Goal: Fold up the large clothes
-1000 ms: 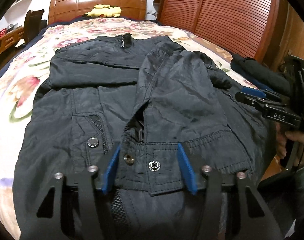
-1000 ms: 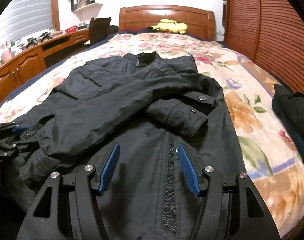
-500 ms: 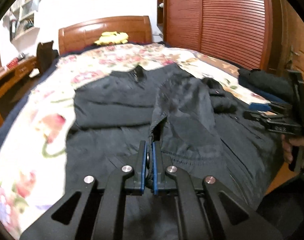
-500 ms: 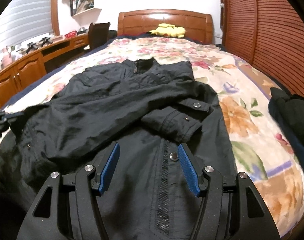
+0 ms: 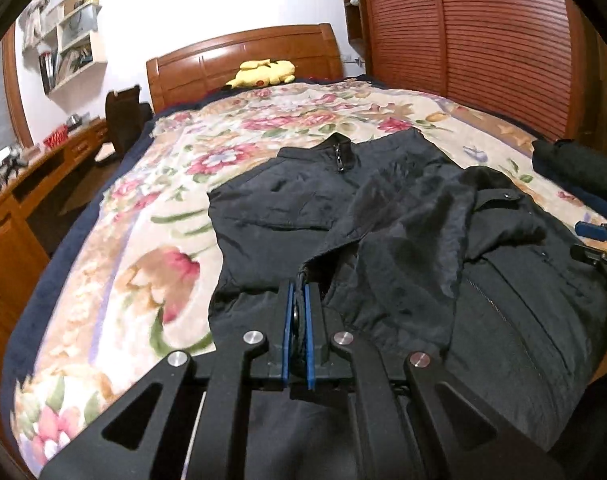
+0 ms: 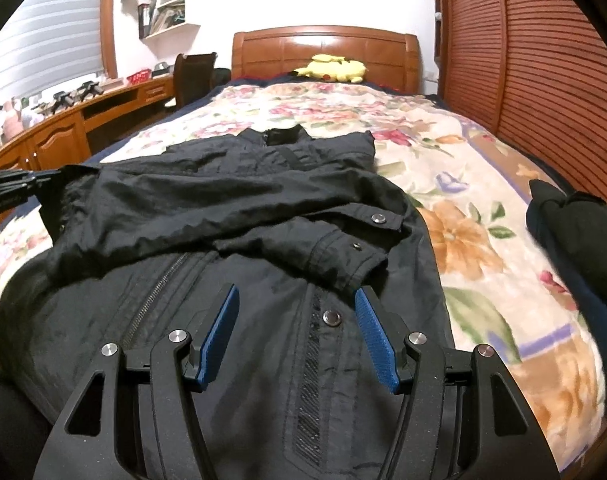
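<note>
One black jacket (image 5: 403, 240), crinkly nylon, spread on the bed (image 5: 115, 264), collar toward the headboard (image 5: 243, 60). Left tool (image 5: 298, 312) clamped tight on a raised fold of jacket cloth, blue pads pressed together over it. Right tool (image 6: 295, 320) hanging open over the jacket's lower front, nothing between its ribbed blue pads. One sleeve (image 6: 231, 216) draped across the chest, cuff (image 6: 343, 256) stitched, with two metal snaps showing. Another snap (image 6: 331, 317) on the placket, right between the open pads. Metal zipper (image 6: 155, 288) running down beside it. Floral bedspread, plush and soft. One yellow plush toy (image 6: 335, 68) against the glossy wooden headboard. One dark bundle (image 6: 575, 232) at the bed's right edge. Slatted red-brown wardrobe (image 6: 543, 80) on the right, wooden desk (image 6: 63, 128) and one chair (image 6: 193, 76) on the left.
</note>
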The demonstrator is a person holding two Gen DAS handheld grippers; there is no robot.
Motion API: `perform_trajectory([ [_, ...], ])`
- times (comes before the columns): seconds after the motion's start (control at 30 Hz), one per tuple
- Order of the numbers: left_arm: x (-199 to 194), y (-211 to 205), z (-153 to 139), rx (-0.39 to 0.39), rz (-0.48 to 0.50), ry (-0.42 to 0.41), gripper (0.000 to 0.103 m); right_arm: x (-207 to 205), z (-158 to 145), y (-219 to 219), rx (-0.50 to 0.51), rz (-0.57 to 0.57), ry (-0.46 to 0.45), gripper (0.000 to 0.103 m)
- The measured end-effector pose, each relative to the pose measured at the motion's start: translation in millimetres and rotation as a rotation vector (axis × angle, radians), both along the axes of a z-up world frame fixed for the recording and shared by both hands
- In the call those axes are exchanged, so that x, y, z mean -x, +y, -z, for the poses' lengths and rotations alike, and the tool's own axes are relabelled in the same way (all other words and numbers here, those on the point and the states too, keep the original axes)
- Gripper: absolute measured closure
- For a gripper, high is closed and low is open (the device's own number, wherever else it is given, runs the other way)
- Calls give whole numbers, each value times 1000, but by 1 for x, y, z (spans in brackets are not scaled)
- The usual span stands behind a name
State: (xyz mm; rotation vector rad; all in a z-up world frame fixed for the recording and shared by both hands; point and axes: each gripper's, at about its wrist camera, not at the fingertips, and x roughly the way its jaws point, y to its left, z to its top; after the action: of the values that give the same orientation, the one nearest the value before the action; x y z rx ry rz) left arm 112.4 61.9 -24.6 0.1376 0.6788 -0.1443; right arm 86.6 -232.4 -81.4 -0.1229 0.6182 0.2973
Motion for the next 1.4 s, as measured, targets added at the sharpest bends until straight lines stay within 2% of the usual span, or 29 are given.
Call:
perform_trajectory([
  [0.1,3,8,2,47,7,18,100,0,-1,-1,1,1,-2,41],
  [0.17,9,11,1,42,-3,2,98,0,-1,-1,-2,0,-5,41],
  [0.4,40,22,5,76,7,-11,64,1,2,1,18,-3,-8,41],
  [0.6,63,27,19,67,5,4,51,5,6,-7,41,4,-12,41],
  [1.13,100,48,66,55,-84,62,49,2,18,-9,60,-1,-15,38],
  [1.4,111,57,84,94,-93,72,48,-1,32,-3,98,-1,3,37],
])
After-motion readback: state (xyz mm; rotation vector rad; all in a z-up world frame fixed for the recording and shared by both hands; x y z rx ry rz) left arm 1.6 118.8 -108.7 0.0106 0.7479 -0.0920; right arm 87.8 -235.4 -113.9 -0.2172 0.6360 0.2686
